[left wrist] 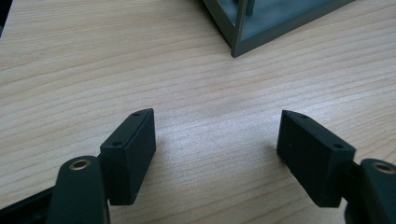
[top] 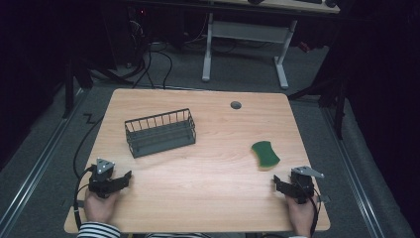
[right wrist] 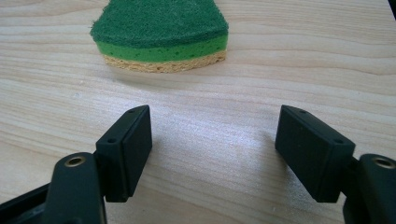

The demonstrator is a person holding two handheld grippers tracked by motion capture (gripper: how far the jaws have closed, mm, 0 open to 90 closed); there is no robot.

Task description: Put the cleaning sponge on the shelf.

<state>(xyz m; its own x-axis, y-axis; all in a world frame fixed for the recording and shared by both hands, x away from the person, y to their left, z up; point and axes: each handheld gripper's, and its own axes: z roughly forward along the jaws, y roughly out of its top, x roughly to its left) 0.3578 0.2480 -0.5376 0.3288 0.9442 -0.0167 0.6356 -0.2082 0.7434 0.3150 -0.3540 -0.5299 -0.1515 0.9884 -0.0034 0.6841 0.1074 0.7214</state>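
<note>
A green sponge (top: pixel 265 154) with a dark scouring top lies flat on the right half of the wooden table (top: pixel 208 163). In the right gripper view the sponge (right wrist: pixel 161 35) sits just ahead of my right gripper (right wrist: pixel 215 140), whose jaws stand wide apart with only bare wood between them. That right gripper (top: pixel 280 184) rests near the front right edge, held by a hand. A dark wire basket (top: pixel 160 132) stands left of centre. My left gripper (top: pixel 124 179) rests at the front left, open and empty (left wrist: pixel 217 140), with the basket's corner (left wrist: pixel 243 39) ahead of it.
A small grey round grommet (top: pixel 236 105) is set in the table near its far edge. Cables (top: pixel 81 148) trail off the left side. Beyond the table stands a white desk frame (top: pixel 245 39) on a grey floor.
</note>
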